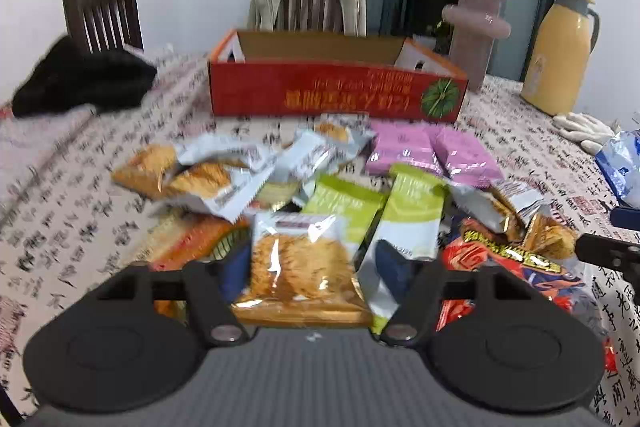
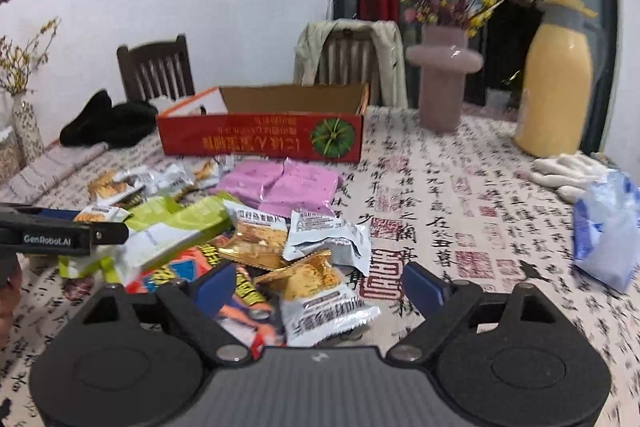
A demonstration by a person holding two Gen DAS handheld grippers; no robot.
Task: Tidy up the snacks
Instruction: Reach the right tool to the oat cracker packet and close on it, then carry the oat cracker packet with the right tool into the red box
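Snacks heaped mid-table, before red carton.
Crinkly foil packets; left gripper jaws astride cracker pack, grip unclear; right gripper jaws apart.

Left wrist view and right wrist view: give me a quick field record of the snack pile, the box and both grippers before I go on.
box: red cardboard box, open top, behind the pile, inside not visible
pile: mixed packets loose on the tablecloth
pink packets: two, side by side, nearest the box
green packets: two, mid-pile
left gripper: jaws either side of a clear cracker packet; contact unclear
right gripper: open, around a small cracker packet, pads clear of it
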